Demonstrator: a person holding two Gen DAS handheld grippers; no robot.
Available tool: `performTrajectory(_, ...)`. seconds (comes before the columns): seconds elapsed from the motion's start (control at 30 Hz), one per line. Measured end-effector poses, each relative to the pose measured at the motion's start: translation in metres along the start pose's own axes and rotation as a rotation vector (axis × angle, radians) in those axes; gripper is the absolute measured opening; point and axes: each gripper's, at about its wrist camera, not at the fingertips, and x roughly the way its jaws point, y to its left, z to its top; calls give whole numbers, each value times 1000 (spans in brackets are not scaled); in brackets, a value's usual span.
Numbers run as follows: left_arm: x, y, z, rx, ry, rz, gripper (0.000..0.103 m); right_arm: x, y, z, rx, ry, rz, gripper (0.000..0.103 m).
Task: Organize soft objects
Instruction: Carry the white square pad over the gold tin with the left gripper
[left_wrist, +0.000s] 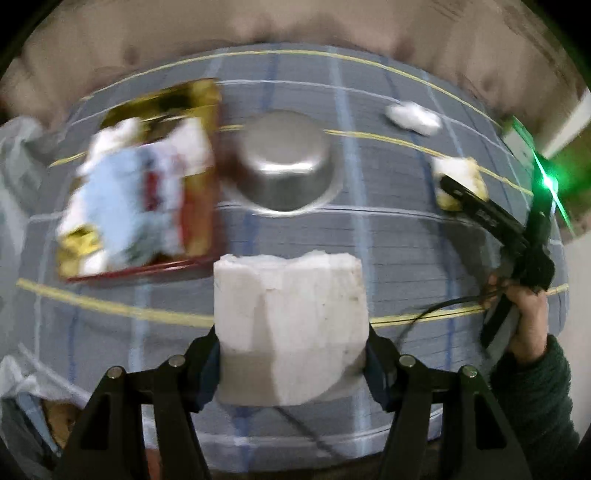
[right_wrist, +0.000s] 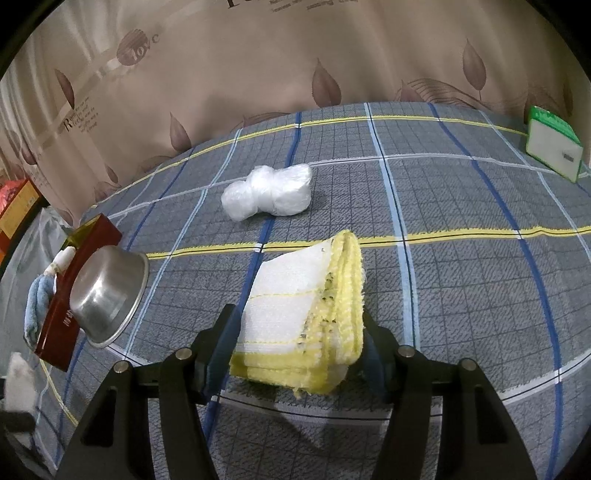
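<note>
1. Soft white block, foam-like with a ragged top edge, sits clamped between the left gripper pads, held above the checked cloth-covered table.
2. Folded yellow-and-white towel, fuzzy and speckled dark along one edge, is pinched in the right gripper near the table's near side.
3. Open cloth lies between the towel and a crinkled clear plastic bundle farther back.
4. Upturned steel bowl leans against a red-and-gold box at left; the box holds white and blue fabrics.
5. Left view is motion-blurred, so the box's contents are hard to read.
6. Green-and-white box stands at the far right edge, before a leaf-patterned curtain.
</note>
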Motion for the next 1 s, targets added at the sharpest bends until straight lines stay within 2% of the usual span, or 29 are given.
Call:
performTrajectory(0.27, -43, 100, 14, -159, -105, 126, 66, 1, 4, -1, -22, 5, -23, 59)
performTrajectory(0.37, -55, 132, 31, -201, -147, 143, 66, 1, 5, -1, -29, 6, -31, 59)
performTrajectory(0.43, -60, 152, 47, -225, -172, 114, 66, 1, 5, -1, -30, 6, -31, 59)
performTrajectory(0.5, -62, 168, 63, -244, -196, 119, 66, 1, 4, -1, -25, 5, -26, 59)
performTrajectory(0.6, -56, 180, 92, -217, -219, 132, 66, 1, 4, -2, -27, 5, -28, 60)
performTrajectory(0.73, -31, 187, 131, -215, -205, 158, 67, 1, 4, -1, -35, 7, -36, 60)
performTrajectory(0.83, -6, 192, 157, -224, -172, 101, 67, 2, 6, -1, -42, 9, -42, 60)
performTrajectory(0.93, 15, 188, 174, -191, -154, 89, 68, 3, 8, -1, -52, 11, -52, 61)
performTrajectory(1.0, 30, 185, 184, -166, -140, 106, 68, 4, 9, -1, -58, 13, -55, 62)
